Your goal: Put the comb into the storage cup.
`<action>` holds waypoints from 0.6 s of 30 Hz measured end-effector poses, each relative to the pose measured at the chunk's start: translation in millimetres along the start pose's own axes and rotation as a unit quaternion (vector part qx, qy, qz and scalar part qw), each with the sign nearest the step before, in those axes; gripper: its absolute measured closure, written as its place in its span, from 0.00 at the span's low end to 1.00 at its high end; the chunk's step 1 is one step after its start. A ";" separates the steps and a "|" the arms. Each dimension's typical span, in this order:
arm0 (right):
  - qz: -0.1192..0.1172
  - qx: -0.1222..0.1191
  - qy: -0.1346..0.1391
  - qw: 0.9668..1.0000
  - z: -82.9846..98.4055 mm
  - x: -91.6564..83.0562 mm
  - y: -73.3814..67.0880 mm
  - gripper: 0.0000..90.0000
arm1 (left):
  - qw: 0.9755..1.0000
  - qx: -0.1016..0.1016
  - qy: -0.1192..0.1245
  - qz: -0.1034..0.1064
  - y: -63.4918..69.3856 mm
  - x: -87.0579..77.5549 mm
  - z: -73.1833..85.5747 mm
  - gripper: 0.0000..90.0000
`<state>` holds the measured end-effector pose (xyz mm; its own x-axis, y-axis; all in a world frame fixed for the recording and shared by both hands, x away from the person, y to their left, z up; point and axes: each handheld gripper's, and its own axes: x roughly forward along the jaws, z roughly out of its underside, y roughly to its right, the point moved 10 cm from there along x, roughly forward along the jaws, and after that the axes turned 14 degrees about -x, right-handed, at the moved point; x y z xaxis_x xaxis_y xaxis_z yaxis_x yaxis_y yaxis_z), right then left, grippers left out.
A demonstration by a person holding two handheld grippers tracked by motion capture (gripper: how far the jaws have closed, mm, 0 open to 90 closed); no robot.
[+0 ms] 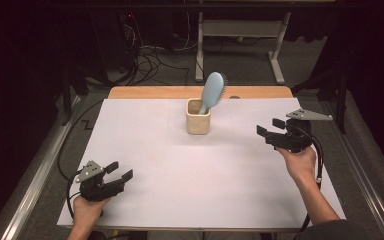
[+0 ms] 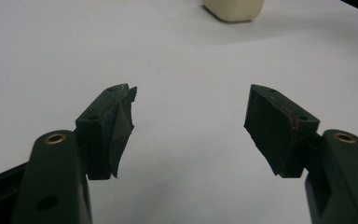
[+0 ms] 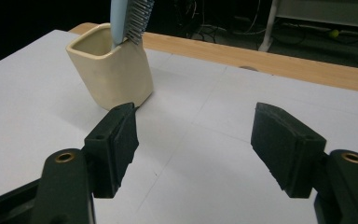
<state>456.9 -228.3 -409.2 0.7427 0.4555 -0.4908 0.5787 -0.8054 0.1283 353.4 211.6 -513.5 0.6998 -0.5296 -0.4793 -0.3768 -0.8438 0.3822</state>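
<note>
Black jaws gape empty on both tongs: left gripper low near the table's front, right gripper nearer the cream cup. Blue hairbrush stands handle-down inside. Probably pre-grasp; next, the right one reaches the brush.

Dim lab: white-covered table, tangled floor cables, metal desk frame.

bright table, dark surroundings, soft focus.
</note>
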 end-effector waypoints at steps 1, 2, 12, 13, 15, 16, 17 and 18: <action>0.001 0.001 0.000 1.000 0.6 -0.4 0.1 0.36 | 1.000 0.000 0.000 0.000 0.0 0.0 0.0 0.36; 0.000 0.000 0.000 1.000 1.2 -0.9 0.3 0.36 | 1.000 0.000 0.000 0.000 0.0 0.0 0.1 0.36; 0.001 0.001 0.005 1.000 3.0 -6.9 0.4 0.36 | 1.000 -0.001 -0.001 0.000 -0.2 0.1 0.3 0.36; 0.000 0.000 0.007 1.000 2.6 -7.6 0.4 0.36 | 1.000 0.000 -0.002 0.000 -0.2 0.0 0.5 0.36; 0.002 0.001 0.009 1.000 2.6 -9.7 1.1 0.35 | 1.000 0.000 -0.001 0.000 -0.2 0.0 0.4 0.36; 0.003 0.001 0.011 1.000 2.7 -10.4 1.6 0.35 | 1.000 -0.001 -0.001 0.000 -0.2 0.0 0.4 0.36; 0.004 0.001 0.011 1.000 3.5 -11.3 2.4 0.35 | 1.000 -0.001 -0.001 0.000 -0.3 0.0 0.5 0.36; 0.004 0.002 0.012 1.000 4.3 -11.8 2.8 0.34 | 1.000 -0.001 -0.001 0.000 -0.3 -0.1 0.6 0.36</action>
<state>448.3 -237.6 -406.7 0.7554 0.4571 -0.4694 0.5710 -0.8107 0.1295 353.1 211.9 -514.0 0.6988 -0.5291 -0.4814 -0.3751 -0.8441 0.3832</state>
